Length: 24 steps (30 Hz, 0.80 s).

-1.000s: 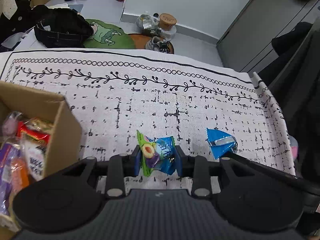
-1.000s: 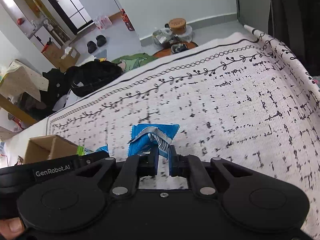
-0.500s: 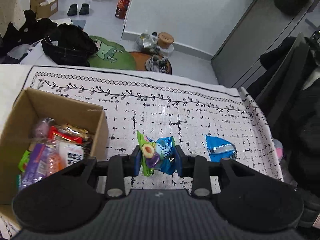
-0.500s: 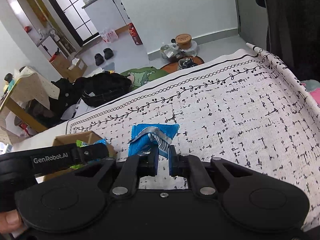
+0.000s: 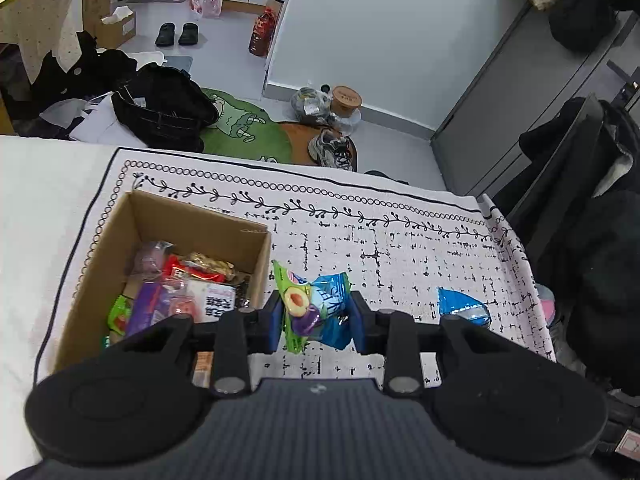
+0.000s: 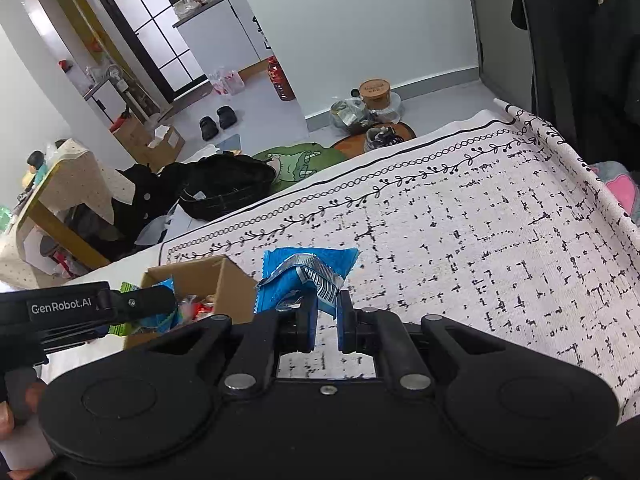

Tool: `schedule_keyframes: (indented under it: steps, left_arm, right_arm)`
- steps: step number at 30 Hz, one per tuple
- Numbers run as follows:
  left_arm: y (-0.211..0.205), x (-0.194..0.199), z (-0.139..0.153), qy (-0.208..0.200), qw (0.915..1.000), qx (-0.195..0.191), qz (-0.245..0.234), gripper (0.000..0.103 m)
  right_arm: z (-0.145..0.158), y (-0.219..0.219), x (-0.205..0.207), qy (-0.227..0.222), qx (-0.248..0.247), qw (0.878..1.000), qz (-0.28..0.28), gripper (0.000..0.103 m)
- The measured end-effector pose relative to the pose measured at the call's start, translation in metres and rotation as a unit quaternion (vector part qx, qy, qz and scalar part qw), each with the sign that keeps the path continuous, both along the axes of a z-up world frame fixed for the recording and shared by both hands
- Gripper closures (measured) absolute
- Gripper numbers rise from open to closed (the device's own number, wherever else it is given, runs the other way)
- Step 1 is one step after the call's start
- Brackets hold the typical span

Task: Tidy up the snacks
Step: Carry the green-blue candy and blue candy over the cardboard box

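Note:
My left gripper point(image 5: 316, 322) is shut on a green and blue fruit snack packet point(image 5: 310, 306) and holds it in the air, just right of an open cardboard box point(image 5: 172, 216) that holds several snack packs. My right gripper point(image 6: 326, 322) is shut on a blue snack packet point(image 6: 306, 276), which also shows in the left wrist view point(image 5: 462, 308), lifted over the patterned white cloth point(image 6: 480, 240). In the right wrist view the box point(image 6: 208, 276) lies to the left, with the left gripper's body point(image 6: 80, 308) above it.
The box stands at the cloth's left end. The cloth's right edge point(image 5: 528, 280) drops off beside dark hanging clothes. Beyond the far edge on the floor lie a black bag point(image 5: 164, 108), a green mat point(image 5: 244, 136) and a shoe point(image 5: 332, 152).
Both grippers have risen with their packets still gripped, and the table looks farther below. The left gripper has drifted left, so the whole box is now in its view.

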<state>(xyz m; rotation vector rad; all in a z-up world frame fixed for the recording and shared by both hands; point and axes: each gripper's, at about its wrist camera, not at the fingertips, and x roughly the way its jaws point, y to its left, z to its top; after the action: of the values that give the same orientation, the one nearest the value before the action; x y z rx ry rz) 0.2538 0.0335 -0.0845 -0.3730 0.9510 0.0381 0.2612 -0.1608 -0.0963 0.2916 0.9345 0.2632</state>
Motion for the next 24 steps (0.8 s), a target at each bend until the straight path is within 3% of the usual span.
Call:
schedule_keyframes:
  steps: [15, 24]
  left_arm:
    - [0.050, -0.033, 0.040, -0.013, 0.9997, -0.003, 0.019, 0.070]
    - [0.079, -0.046, 0.044, -0.013, 0.9994, -0.001, 0.033, 0.070]
  right_arm:
    - [0.030, 0.029, -0.018, -0.025, 0.007, 1.000, 0.012, 0.094]
    - [0.030, 0.057, -0.021, -0.027, 0.011, 0.999, 0.032, 0.094]
